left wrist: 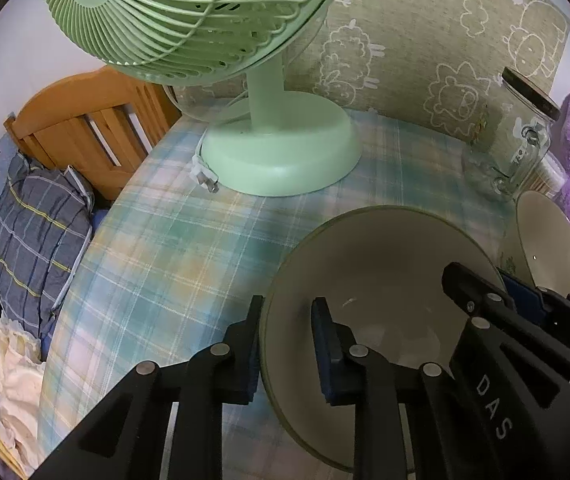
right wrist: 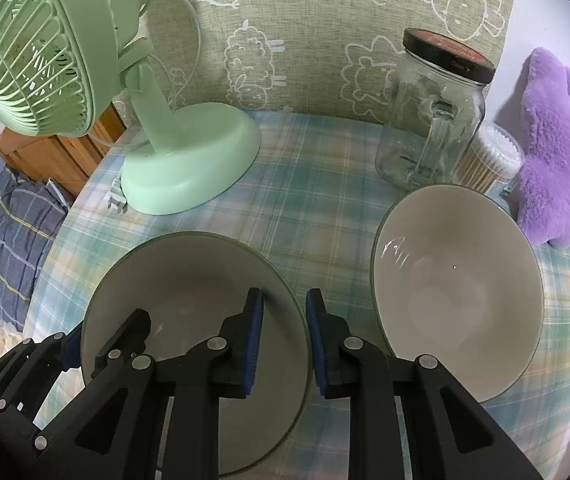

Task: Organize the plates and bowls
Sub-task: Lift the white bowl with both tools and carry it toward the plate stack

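Note:
Two pale bowls with green rims sit on the plaid tablecloth. My left gripper (left wrist: 287,344) straddles the left rim of the nearer bowl (left wrist: 381,264), one finger outside and one inside, with a gap at the rim. My right gripper (right wrist: 285,336) straddles the same bowl's (right wrist: 189,280) right rim, jaws also apart. The right gripper shows in the left wrist view (left wrist: 497,296); the left gripper shows in the right wrist view (right wrist: 97,344). The second bowl (right wrist: 457,276) stands to the right, also visible in the left wrist view (left wrist: 553,240).
A mint green desk fan (right wrist: 189,160) stands at the back left of the table, its plug (left wrist: 205,178) beside the base. A glass jar with a black lid (right wrist: 433,120), a cotton swab tub (right wrist: 489,160) and a purple plush toy (right wrist: 557,148) stand at the back right. A bed lies left of the table's edge.

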{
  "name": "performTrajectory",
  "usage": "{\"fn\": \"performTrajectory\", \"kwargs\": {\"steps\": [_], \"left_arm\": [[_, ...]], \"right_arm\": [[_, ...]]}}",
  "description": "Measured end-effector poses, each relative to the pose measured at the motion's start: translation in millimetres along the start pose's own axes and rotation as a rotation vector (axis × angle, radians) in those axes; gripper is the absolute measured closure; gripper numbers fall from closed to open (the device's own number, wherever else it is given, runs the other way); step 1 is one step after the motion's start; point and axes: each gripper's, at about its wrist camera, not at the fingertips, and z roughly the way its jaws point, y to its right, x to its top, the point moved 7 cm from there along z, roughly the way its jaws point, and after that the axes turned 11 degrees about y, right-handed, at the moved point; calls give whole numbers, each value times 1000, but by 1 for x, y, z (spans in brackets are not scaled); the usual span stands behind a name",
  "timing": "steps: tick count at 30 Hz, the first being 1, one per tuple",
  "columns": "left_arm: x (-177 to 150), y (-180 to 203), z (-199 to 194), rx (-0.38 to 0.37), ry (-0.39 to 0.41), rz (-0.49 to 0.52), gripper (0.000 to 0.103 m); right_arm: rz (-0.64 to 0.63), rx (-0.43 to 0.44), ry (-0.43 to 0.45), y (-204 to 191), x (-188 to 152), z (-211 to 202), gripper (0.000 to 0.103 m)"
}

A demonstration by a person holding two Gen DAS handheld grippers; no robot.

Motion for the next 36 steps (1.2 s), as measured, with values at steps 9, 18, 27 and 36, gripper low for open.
{"fn": "performTrajectory", "kwargs": {"steps": [9, 18, 27, 36], "left_arm": [[-11, 0, -15, -6, -16, 17, 82], [-37, 8, -46, -52, -29, 54, 82], [-55, 19, -87, -125, -19, 117, 82], [-65, 22, -142, -182, 17, 178, 82]], "right_arm": [[-15, -6, 0, -2, -10, -20, 80], [21, -44, -16, 7, -38, -51, 80], [86, -114, -15, 19, -68, -98, 80], [150, -171, 27, 22, -87, -163, 80]]}}
